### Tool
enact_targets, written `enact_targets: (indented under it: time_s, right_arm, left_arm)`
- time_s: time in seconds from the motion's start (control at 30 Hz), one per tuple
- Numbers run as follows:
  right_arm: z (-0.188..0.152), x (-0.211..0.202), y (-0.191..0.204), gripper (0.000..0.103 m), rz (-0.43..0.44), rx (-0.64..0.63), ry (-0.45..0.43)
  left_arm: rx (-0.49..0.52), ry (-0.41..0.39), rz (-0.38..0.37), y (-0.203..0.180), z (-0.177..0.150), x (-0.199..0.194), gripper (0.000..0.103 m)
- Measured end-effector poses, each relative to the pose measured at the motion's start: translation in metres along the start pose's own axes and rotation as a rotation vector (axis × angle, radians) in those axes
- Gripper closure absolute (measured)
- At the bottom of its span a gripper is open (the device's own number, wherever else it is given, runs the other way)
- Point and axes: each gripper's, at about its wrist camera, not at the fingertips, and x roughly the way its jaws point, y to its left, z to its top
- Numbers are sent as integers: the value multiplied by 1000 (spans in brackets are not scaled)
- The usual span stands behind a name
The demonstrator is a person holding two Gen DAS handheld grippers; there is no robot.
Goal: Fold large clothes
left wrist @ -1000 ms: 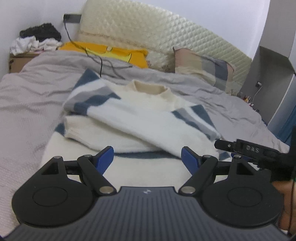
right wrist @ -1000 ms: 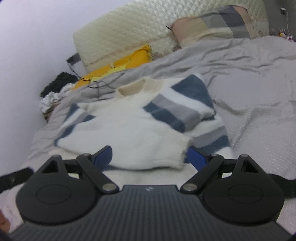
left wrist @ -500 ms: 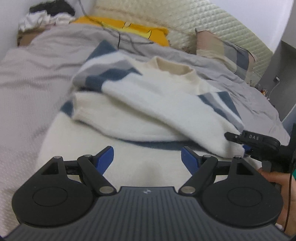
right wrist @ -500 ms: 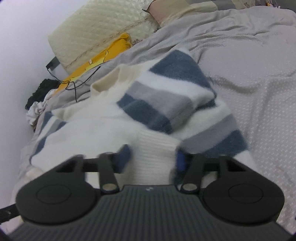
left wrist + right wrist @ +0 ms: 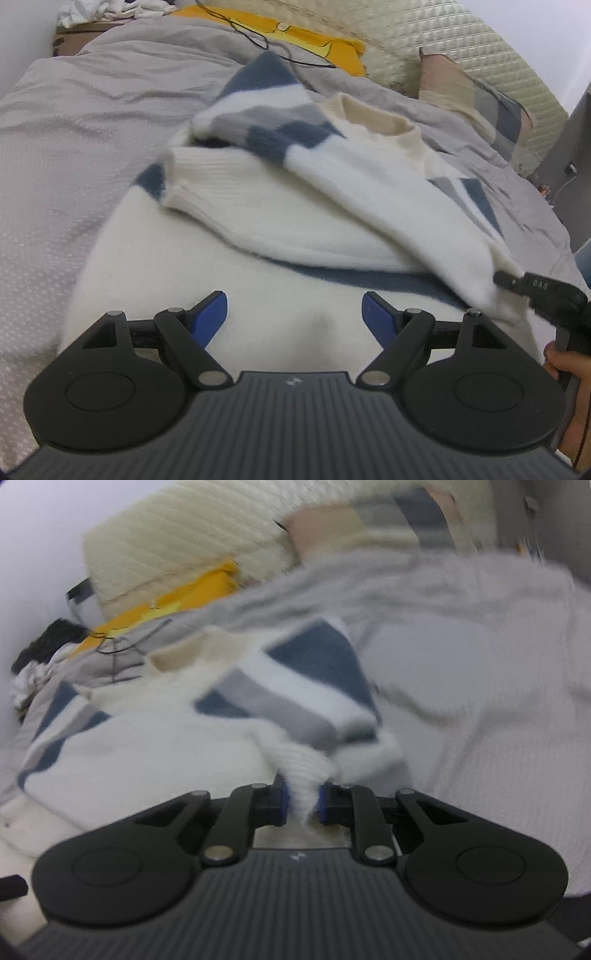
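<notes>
A white sweater (image 5: 280, 221) with blue and grey stripes lies on the grey bed, both sleeves folded across its body. My left gripper (image 5: 294, 314) is open and empty, low over the sweater's lower part. My right gripper (image 5: 301, 799) is shut on the ribbed white sleeve cuff (image 5: 303, 771) of the sweater (image 5: 147, 746). The right gripper also shows in the left wrist view (image 5: 532, 288), at the end of the sleeve lying across the body. The right wrist view is blurred.
The grey bedspread (image 5: 74, 122) reaches on both sides of the sweater. A yellow garment (image 5: 288, 40) with a black cable lies by the quilted headboard (image 5: 461, 48). A patchwork pillow (image 5: 476, 96) lies at the back right. A pile of clothes lies at the far left.
My right gripper moved onto the sleeve cuff and closed on it. My left gripper moved forward and lower over the sweater and stayed open.
</notes>
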Motion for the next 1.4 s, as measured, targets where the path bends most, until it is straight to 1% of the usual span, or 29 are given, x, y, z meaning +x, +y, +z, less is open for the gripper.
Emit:
enact_targets:
  time_s: [0.07, 0.13, 0.2, 0.3, 0.4, 0.43, 0.47, 0.5, 0.53, 0.6, 0.67, 0.7, 0.73, 0.77, 0.8, 0.87, 0.93, 0.97, 1.03, 1.13, 1.17, 1.27, 1.3, 1.4]
  right_arm:
    - [-1, 0, -4, 83, 13, 25, 6]
    - [-1, -5, 0, 80, 10, 14, 4]
    - [-3, -13, 2, 80, 14, 18, 6]
    - [-7, -33, 2, 75, 4, 46, 8]
    - [-12, -63, -3, 75, 3, 83, 8]
    - [-13, -71, -4, 65, -4, 96, 12]
    - [-15, -82, -5, 58, -10, 107, 17]
    - [-17, -90, -6, 48, -10, 108, 18]
    - [-20, -98, -6, 46, -14, 105, 16]
    - [-29, -115, -8, 46, -35, 116, 18]
    - [-38, -126, -13, 45, -38, 155, 39]
    - [-43, -130, -17, 42, -43, 184, 54]
    - [-47, -133, -22, 34, -46, 214, 62]
    - [-51, -136, -27, 31, -54, 242, 74]
    - [-55, -137, -33, 23, -65, 269, 87]
    - [-62, -138, -44, 22, -104, 311, 116]
    - [-67, -135, -51, 22, -133, 340, 149]
    - [-70, -133, -53, 22, -128, 361, 166]
    - [-77, -131, -58, 22, -83, 411, 204]
    - [-88, -130, -60, 21, 35, 488, 274]
    - [-92, -132, -61, 21, 73, 517, 289]
    - [-99, -137, -62, 19, 152, 586, 309]
    - [-100, -138, -63, 19, 176, 607, 314]
    - [-104, -141, -61, 19, 249, 654, 335]
  left_arm:
    - [-5, 1, 8, 2, 1, 2, 20]
    - [-4, 2, 20, 2, 1, 4, 20]
    - [-6, -4, 18, 3, 2, 3, 20]
    - [-24, -18, 21, 4, 4, -3, 20]
    - [-45, -37, 31, 9, 5, -13, 20]
    - [-50, -45, 40, 10, 6, -17, 20]
    - [-56, -52, 52, 13, 6, -21, 20]
    - [-61, -58, 67, 15, 7, -25, 20]
    - [-66, -61, 86, 18, 8, -29, 20]
    - [-78, -66, 128, 27, 10, -36, 20]
    - [-107, -78, 177, 38, 10, -44, 20]
    - [-129, -81, 199, 45, 10, -48, 20]
    - [-151, -82, 219, 51, 9, -51, 20]
    - [-171, -85, 242, 57, 8, -55, 20]
    - [-188, -89, 271, 63, 7, -58, 20]
    - [-220, -89, 328, 73, 6, -62, 20]
    - [-240, -53, 376, 82, 4, -59, 20]
    - [-256, -25, 387, 85, 3, -57, 20]
    - [-284, 28, 360, 90, 1, -53, 20]
    - [-322, 111, 278, 97, 1, -55, 20]
    - [-339, 148, 236, 99, 0, -55, 19]
    - [-432, 335, 37, 109, -6, -52, 19]
    - [-459, 358, 2, 112, -8, -55, 19]
    - [-489, 390, -65, 116, -8, -68, 19]
